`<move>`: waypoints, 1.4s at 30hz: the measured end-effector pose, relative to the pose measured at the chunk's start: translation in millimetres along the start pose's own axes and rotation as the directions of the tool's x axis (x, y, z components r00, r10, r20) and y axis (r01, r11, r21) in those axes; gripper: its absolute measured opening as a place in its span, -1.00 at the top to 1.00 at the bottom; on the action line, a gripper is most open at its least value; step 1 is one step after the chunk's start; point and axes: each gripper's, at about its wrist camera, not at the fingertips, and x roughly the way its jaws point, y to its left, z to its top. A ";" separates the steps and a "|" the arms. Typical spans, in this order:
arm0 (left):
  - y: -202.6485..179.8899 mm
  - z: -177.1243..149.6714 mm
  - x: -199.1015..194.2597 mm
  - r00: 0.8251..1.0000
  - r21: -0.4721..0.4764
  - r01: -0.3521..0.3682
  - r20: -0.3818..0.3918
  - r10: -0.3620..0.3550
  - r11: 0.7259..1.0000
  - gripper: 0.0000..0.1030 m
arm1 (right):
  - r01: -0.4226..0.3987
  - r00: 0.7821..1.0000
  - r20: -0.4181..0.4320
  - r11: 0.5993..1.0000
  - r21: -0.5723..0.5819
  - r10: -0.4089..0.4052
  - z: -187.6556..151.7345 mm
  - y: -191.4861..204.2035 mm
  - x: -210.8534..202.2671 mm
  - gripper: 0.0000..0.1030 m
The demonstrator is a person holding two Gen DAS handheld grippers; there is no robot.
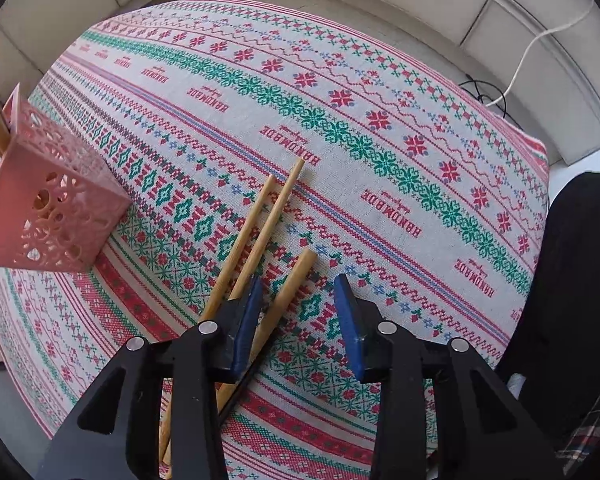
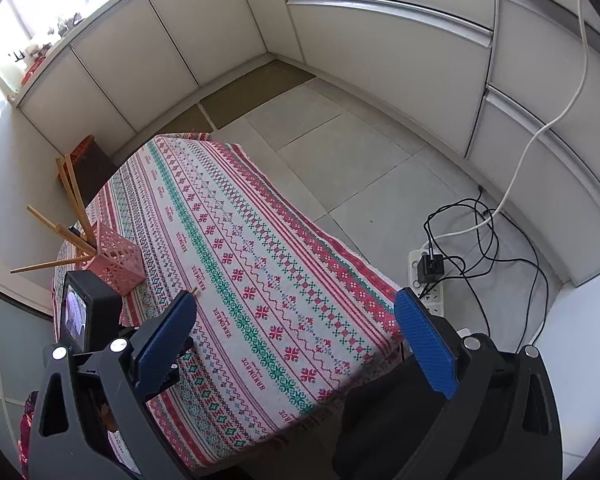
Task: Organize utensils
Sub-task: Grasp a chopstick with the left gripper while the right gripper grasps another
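Observation:
A thick wooden stick lies on the patterned tablecloth between the blue pads of my left gripper. It sits close to the left pad, and the right pad stands apart from it. Two thinner wooden chopsticks lie just left of that stick and run under the left finger. A pink perforated holder with several wooden sticks in it stands at the table's left side. My right gripper hovers wide open over the cloth with nothing in it.
A thin dark rod pokes out beneath the left finger. A person's dark-clothed leg is at the table's right edge. On the floor to the right lie a power strip and tangled black cables. Cabinets line the walls.

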 end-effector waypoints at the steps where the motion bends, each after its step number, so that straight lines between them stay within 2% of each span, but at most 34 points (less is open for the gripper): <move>1: -3.3 0.4 0.5 1.000 0.018 -0.027 0.001 0.027 0.999 0.37 | -0.001 1.000 -0.005 1.000 0.001 0.001 -0.1 0.0 1.1 -0.87; 2: -9.6 0.2 2.9 0.999 0.035 -0.048 0.006 0.048 0.998 0.50 | -0.003 1.000 -0.011 1.000 0.003 0.003 -0.3 0.3 2.2 -0.87; 3: -20.5 2.2 1.7 0.999 0.044 -0.053 0.009 0.053 0.998 0.71 | -0.005 1.000 -0.019 1.000 0.005 0.005 -0.6 0.7 3.6 -0.87; 8: -26.6 -2.9 -2.0 0.993 0.074 -0.093 0.077 0.087 0.993 0.82 | -0.004 0.999 -0.047 1.000 0.029 0.005 -2.7 -0.4 10.1 -0.87; 10: -26.1 -9.3 -15.5 0.989 0.070 -0.084 0.129 0.074 0.994 0.85 | -0.007 0.998 -0.062 0.999 0.039 0.009 -3.2 -0.4 14.5 -0.87; 13: -29.5 -22.3 -48.9 0.973 0.058 -0.082 0.221 0.067 0.995 0.87 | -0.020 0.995 -0.099 0.998 0.063 0.026 -4.1 4.1 25.6 -0.87; 16: -23.7 -41.4 -85.8 0.949 0.011 -0.094 0.303 0.086 0.996 0.87 | -0.040 0.988 -0.145 0.996 0.076 0.051 -6.5 15.7 41.4 -0.87; 19: -11.8 -67.0 -123.7 0.911 -0.092 -0.091 0.396 0.120 0.992 0.87 | -0.067 0.975 -0.204 0.993 0.099 0.086 -10.3 34.5 62.1 -0.85; 21: -5.5 -78.2 -141.7 0.885 -0.159 -0.083 0.442 0.146 0.984 0.87 | -0.081 0.961 -0.252 0.988 0.131 0.112 -13.1 48.9 80.4 -0.76; 26: 9.1 -113.3 -172.5 0.835 -0.260 -0.058 0.517 0.190 0.964 0.87 | -0.074 0.915 -0.381 0.982 0.174 0.136 -22.7 79.8 131.2 -0.08; 28: 13.6 -122.5 -182.6 0.816 -0.279 -0.051 0.543 0.201 0.959 0.87 | -0.048 0.905 -0.406 0.979 0.200 0.127 -26.0 86.7 147.2 0.01; 31: 20.8 -131.9 -196.3 0.788 -0.297 -0.030 0.580 0.205 0.954 0.87 | -0.031 0.899 -0.419 0.973 0.227 0.126 -28.7 96.9 158.4 0.09; 34: 26.8 -138.7 -209.5 0.751 -0.312 -0.010 0.625 0.213 0.950 0.87 | -0.023 0.905 -0.409 0.973 0.228 0.117 -28.0 108.3 160.9 0.10; 37: 29.3 -146.4 -220.6 0.721 -0.311 0.007 0.660 0.211 0.950 0.87 | -0.001 0.904 -0.414 0.970 0.245 0.106 -25.5 114.3 166.4 0.12; 42: 31.7 -153.7 -227.5 0.699 -0.310 0.014 0.683 0.213 0.951 0.87 | 0.055 0.911 -0.408 0.961 0.270 0.063 -25.2 114.9 173.1 0.19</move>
